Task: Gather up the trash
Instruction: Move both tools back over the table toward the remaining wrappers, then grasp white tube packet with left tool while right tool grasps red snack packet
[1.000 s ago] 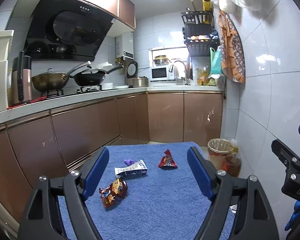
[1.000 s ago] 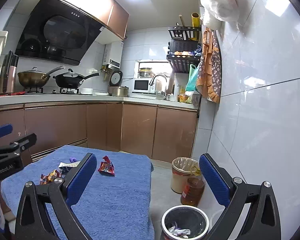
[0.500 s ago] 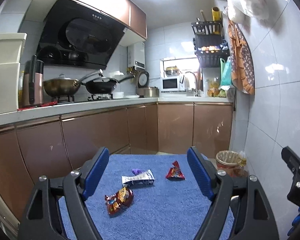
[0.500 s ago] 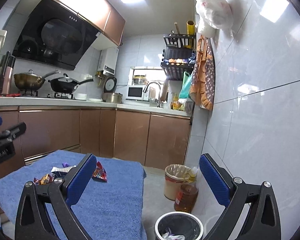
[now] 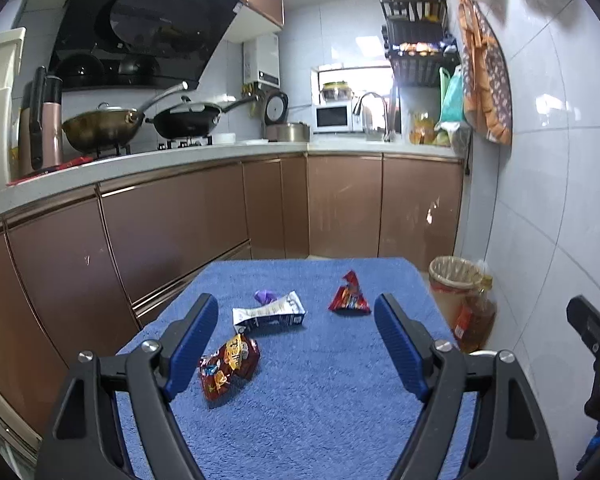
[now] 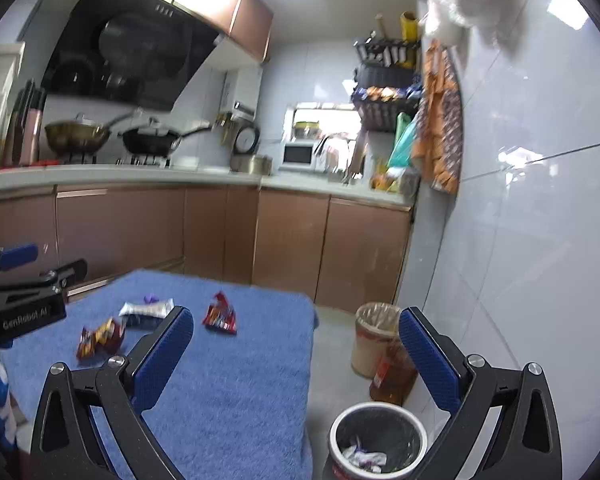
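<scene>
Blue towel-covered table (image 5: 320,420) in kitchen w/ brown cabinets (image 5: 172,232); both tongs wide apart, empty.

Fuzzy blue terry cloth (image 5: 332,408), glossy crinkled foil wrapper (image 5: 228,364), shiny wall tiles (image 5: 548,208)

left tongs (image 5: 296,340) open, empty, right tongs (image 6: 296,354) open, empty

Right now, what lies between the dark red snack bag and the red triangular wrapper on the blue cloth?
In the left wrist view, a white carton lies flat between the snack bag and the red wrapper; the rest is bare cloth.
</scene>
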The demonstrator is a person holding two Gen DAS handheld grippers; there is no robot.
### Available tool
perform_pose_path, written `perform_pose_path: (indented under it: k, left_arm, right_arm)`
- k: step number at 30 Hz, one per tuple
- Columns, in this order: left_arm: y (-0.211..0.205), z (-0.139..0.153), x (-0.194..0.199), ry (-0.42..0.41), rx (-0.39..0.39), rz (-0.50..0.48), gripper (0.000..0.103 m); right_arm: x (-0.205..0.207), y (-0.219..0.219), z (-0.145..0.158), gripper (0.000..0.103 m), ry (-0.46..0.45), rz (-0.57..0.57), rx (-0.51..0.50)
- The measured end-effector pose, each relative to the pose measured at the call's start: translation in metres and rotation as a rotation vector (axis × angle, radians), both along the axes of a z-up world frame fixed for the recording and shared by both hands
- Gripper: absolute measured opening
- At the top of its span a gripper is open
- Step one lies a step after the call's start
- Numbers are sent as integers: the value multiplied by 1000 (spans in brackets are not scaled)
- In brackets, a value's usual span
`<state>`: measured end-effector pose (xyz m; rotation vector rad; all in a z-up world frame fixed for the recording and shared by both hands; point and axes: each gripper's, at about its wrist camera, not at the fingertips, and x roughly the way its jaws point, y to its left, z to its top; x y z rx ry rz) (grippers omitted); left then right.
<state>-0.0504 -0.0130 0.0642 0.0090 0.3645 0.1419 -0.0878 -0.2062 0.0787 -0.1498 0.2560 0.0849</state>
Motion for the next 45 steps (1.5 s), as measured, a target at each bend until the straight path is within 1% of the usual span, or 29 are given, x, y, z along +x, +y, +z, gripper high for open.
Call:
perform_pose_path:
  k: [2, 5, 11, 13, 16, 19, 23, 26, 29, 31, 34, 36, 37, 42, 44, 45]
  left_arm:
    - [5, -7, 7, 20, -5, 2, 79]
    - [14, -18, 22, 55, -14, 16, 79]
    - [36, -47, 62, 155, -99, 34, 79]
    - [40, -56, 71, 176, -111, 34, 79]
    - [49, -65, 78, 182, -129, 36, 79]
    - [65, -74, 87, 192, -151, 48, 79]
    - [97, -83, 97, 193, -173, 91, 79]
    - [124, -93, 106, 208, -195, 119, 79]
    - [149, -99, 117, 229, -218, 119, 79]
    - [163, -97, 129, 243, -216, 70, 79]
    - [169, -92, 150, 260, -162, -48, 79]
    - [167, -92, 168, 296, -130, -161, 79]
    - [165, -94, 179, 315, -98, -212, 79]
    - [150, -109, 228, 425, 22, -406, 79]
    - [145, -116, 248, 470, 45, -466, 80]
    - [145, -119, 258, 491, 45, -489, 79]
  right_arm:
    - [6, 4, -9, 103, 24, -3, -26]
    - [16, 2, -20, 103, 64, 1, -25]
    - [44, -10, -46, 103, 169, -37, -9]
    - [54, -14, -53, 103, 192, -55, -5]
    - [71, -15, -58, 103, 226, -53, 8]
    - [85, -10, -58, 103, 230, -42, 6]
    - [102, 1, -61, 103, 251, -7, -11]
    - [118, 11, -68, 103, 286, 25, -32]
    - [135, 20, -76, 103, 324, 62, -42]
    - [147, 27, -81, 103, 346, 93, -50]
    - [164, 37, -84, 103, 365, 140, -53]
    - [178, 41, -84, 103, 376, 167, -43]
    - [185, 44, -84, 103, 380, 177, -39]
    - [223, 54, -85, 103, 406, 219, -19]
    - [241, 59, -89, 103, 432, 230, -19]
    - [252, 63, -92, 103, 446, 235, -20]
